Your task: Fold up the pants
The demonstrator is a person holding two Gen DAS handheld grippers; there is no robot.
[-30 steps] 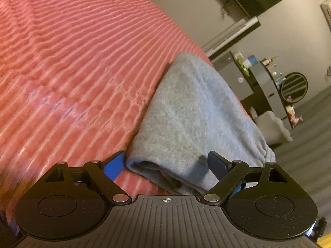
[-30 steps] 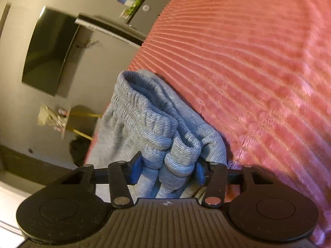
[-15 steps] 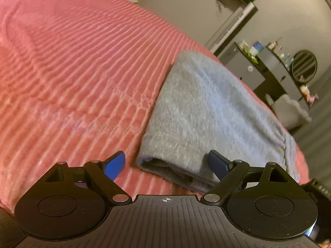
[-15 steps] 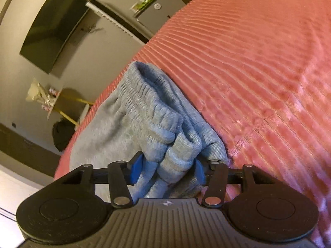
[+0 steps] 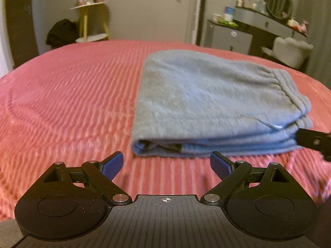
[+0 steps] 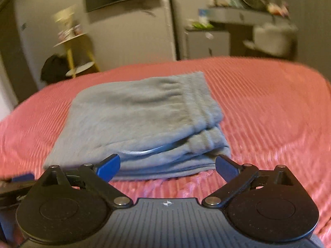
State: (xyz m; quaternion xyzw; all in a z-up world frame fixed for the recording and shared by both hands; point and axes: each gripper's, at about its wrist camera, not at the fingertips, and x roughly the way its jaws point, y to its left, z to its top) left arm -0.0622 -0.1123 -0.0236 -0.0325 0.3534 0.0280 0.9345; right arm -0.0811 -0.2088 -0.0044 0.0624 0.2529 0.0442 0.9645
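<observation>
Both tongs are spread and empty: the left tongs (image 5: 166, 164) and the right tongs (image 6: 167, 166), whose jaws have just been opening, releasing the waistband they pinched a second ago. The bed (image 5: 68, 95) carries the pants (image 5: 206, 103) at 1 o'clock, a flat folded stack. Folding seems finished; both tongs have drawn back.

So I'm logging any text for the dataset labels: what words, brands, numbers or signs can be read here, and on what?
No readable text in either view.
Left gripper: only a crosshair mark on its body, no words.
Right gripper: the same mark, blurred.
Containers on the dresser: labels too small and blurred to read.
Gray pants: no legible tag.
</observation>
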